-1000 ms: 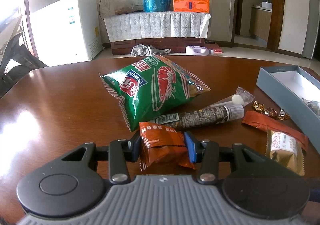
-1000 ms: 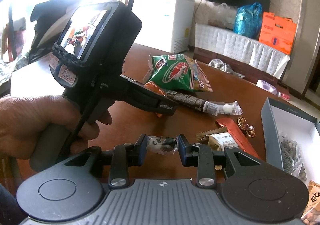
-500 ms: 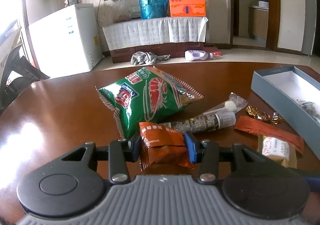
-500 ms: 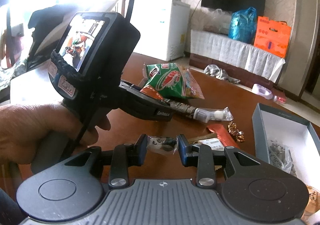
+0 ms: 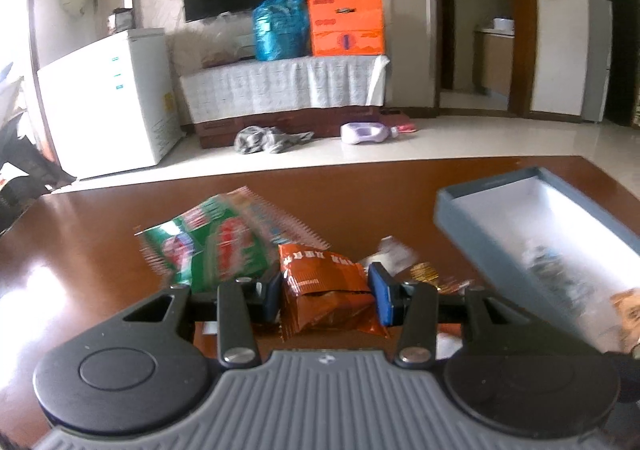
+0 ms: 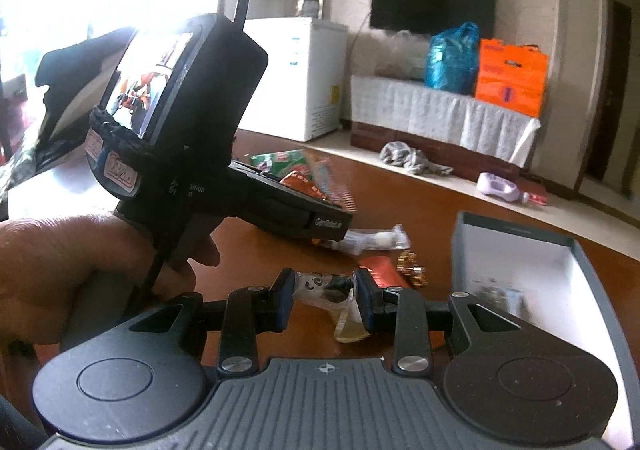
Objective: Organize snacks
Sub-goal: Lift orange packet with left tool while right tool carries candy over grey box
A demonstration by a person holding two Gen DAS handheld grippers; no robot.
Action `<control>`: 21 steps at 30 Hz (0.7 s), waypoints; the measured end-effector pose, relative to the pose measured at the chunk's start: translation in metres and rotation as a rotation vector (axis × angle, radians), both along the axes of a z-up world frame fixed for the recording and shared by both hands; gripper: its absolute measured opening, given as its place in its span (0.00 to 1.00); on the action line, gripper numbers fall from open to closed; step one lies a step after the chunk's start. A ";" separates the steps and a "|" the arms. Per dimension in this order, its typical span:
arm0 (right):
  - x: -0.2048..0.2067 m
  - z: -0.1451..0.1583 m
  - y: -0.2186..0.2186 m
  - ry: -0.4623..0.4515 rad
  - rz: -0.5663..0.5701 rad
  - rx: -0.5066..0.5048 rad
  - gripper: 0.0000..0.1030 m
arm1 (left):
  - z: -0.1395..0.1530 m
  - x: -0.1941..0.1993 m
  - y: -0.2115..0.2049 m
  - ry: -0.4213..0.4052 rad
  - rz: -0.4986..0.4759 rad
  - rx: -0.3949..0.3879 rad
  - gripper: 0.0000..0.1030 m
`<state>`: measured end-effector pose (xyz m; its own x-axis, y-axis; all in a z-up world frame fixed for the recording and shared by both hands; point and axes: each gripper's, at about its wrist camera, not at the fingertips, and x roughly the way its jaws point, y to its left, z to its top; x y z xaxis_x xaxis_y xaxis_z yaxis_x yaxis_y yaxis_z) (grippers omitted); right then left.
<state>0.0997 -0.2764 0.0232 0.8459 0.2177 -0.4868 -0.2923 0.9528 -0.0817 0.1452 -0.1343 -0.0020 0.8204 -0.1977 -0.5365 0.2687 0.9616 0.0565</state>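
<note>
My left gripper [image 5: 325, 296] is shut on an orange snack packet [image 5: 320, 290], held above the brown table [image 5: 88, 234]. Behind it lies a green shrimp-chip bag [image 5: 208, 250]. My right gripper [image 6: 324, 300] is shut on a small clear-wrapped candy with a dark panda print [image 6: 322, 286]. The left gripper's black body and the hand holding it [image 6: 80, 270] fill the left of the right wrist view. An open grey box with a white inside [image 5: 552, 234] [image 6: 528, 262] stands to the right, with a few small packets in it.
On the table lie a long wrapped tube snack [image 6: 372, 240], a red-orange flat packet [image 6: 380, 268] and gold-wrapped candies [image 6: 410, 270]. Beyond the table are a white freezer [image 5: 108, 102], a covered sideboard with a blue bag [image 5: 280, 30] and an orange box [image 5: 346, 24].
Both grippers have risen and shifted right toward the grey box, each keeping its snack. The green bag and the tube snack now sit lower and further left in the left wrist view.
</note>
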 end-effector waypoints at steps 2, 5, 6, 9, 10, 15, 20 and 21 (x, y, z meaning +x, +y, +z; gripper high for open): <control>-0.003 0.002 -0.011 -0.004 -0.020 0.000 0.33 | 0.005 -0.001 -0.015 -0.003 -0.024 -0.006 0.42; -0.006 0.004 -0.028 -0.010 -0.057 0.006 0.33 | 0.012 -0.002 -0.040 -0.017 -0.063 -0.025 0.42; -0.007 0.005 -0.035 -0.013 -0.072 0.009 0.33 | 0.014 -0.003 -0.048 -0.019 -0.074 -0.033 0.42; -0.011 0.007 -0.054 -0.016 -0.114 0.017 0.33 | 0.015 -0.003 -0.072 -0.016 -0.097 -0.051 0.42; -0.012 0.006 -0.060 -0.015 -0.127 0.017 0.33 | 0.015 -0.002 -0.079 -0.011 -0.104 -0.054 0.42; -0.018 0.003 -0.085 -0.013 -0.181 0.025 0.33 | 0.013 -0.004 -0.112 -0.011 -0.142 -0.053 0.42; -0.022 -0.001 -0.099 -0.010 -0.226 0.038 0.33 | 0.006 -0.005 -0.142 0.004 -0.174 -0.062 0.42; -0.022 -0.002 -0.102 -0.008 -0.232 0.037 0.33 | 0.003 -0.002 -0.148 0.008 -0.181 -0.062 0.42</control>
